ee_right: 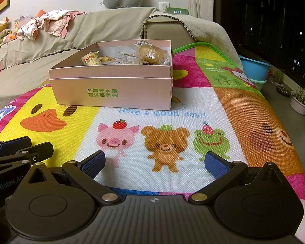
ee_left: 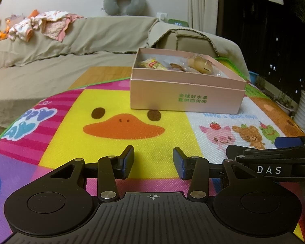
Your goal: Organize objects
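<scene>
A pink cardboard box [ee_left: 185, 98] with green print stands on the cartoon play mat [ee_left: 116, 142]. It holds several wrapped snacks, among them a wrapped bun [ee_right: 152, 54] and a yellow packet [ee_right: 91, 60]. The box also shows in the right wrist view [ee_right: 113, 93]. My left gripper [ee_left: 153, 160] is open and empty, low over the mat well short of the box. My right gripper [ee_right: 155, 161] is open wide and empty over the pig, bear and frog pictures. Each gripper shows at the edge of the other's view.
A beige covered sofa [ee_left: 71, 46] with a pile of clothes [ee_left: 40, 24] and a grey neck pillow [ee_left: 124, 2] runs behind the mat. A blue basin [ee_right: 254, 68] and plant pots [ee_right: 301, 101] stand on the floor at the right.
</scene>
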